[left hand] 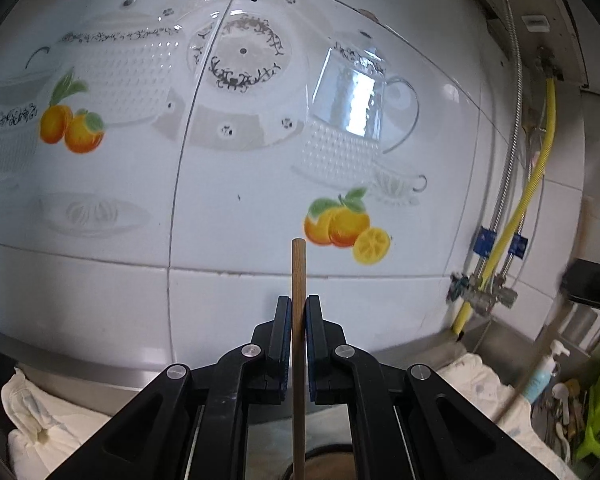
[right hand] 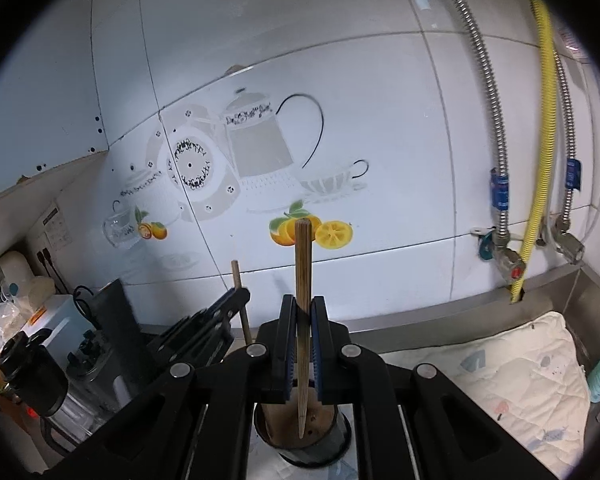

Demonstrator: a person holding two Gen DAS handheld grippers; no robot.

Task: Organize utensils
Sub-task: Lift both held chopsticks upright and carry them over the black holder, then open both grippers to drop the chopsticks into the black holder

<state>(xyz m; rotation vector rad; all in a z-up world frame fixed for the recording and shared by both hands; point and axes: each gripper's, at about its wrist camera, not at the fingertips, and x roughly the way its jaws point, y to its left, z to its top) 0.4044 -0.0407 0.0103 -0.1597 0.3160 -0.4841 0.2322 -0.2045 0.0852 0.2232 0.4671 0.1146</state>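
Left wrist view: the left hand-held gripper is clamping a round wooden chopstick between its blue pads, jaws nearly closed, stick standing upright and poking out past the fingertips toward 12 o'clock. Its lower end is running down toward 6 o'clock, over the dark rim of a holder cup that is barely showing at the bottom edge.

Right wrist view: the right hand-held gripper is likewise pinching a flat-sided wooden chopstick, jaws almost fully closed on it. That stick's tapered tip is hanging over the brown inside of the holder cup, which is sitting on a patterned cloth on the desk at 6 o'clock. The left hand-held gripper with its stick is showing at 9 o'clock, just beside.

Handling judgement: both sticks are looking light, stiff and thin, so weight is no issue; pivoting is. A smooth, narrow stick held at one pinch point is liable to swing or slide between the pads. The present mid-shaft grip is looking sensible: enough length below to guide the tip into the cup, enough above to stay balanced. I'm reading this as the drop-in step, both sticks nearly lined up over the cup. Risk: the tip catching the rim, or the light cup tipping if nudged.
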